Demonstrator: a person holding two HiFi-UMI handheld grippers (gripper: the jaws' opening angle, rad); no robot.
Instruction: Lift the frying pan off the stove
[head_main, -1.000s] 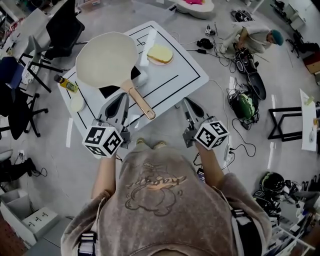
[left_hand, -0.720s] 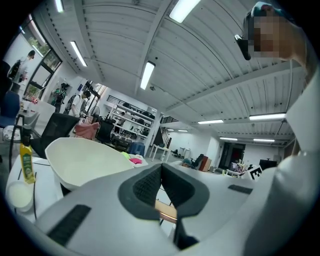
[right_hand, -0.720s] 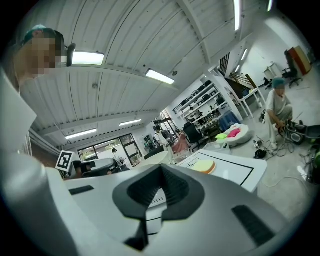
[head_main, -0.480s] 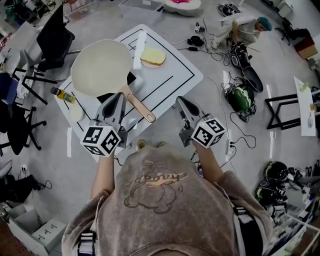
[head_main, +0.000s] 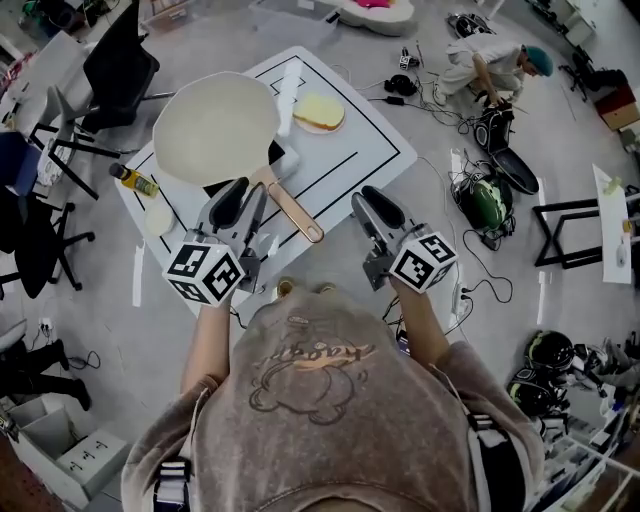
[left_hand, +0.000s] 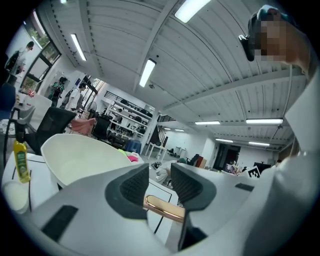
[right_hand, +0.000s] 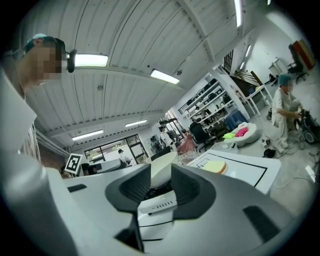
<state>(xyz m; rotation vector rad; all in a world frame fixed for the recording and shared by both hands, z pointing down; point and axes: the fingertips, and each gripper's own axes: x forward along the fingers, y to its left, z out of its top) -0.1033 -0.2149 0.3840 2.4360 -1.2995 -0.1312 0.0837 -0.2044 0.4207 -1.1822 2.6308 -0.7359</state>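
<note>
- Stove (head_main: 288, 163): mostly hidden under the pan (head_main: 215, 128); only a small part shows at the pan's near side.
- Bottle (head_main: 133, 180): label too small to read.
- Food (head_main: 320, 110), far on the table (head_main: 370, 150): too small to tell its kind.
- White round thing (head_main: 158, 218) near the bottle: cannot tell what it is.
- Chair (head_main: 30, 235): cut off by the left edge.

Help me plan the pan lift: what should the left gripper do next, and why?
Probably ease the left gripper forward onto the frying pan's handle. Its jaws have just been opening and stand apart, pressing on nothing; the handle shows just beyond the gap, not yet gripped.
</note>
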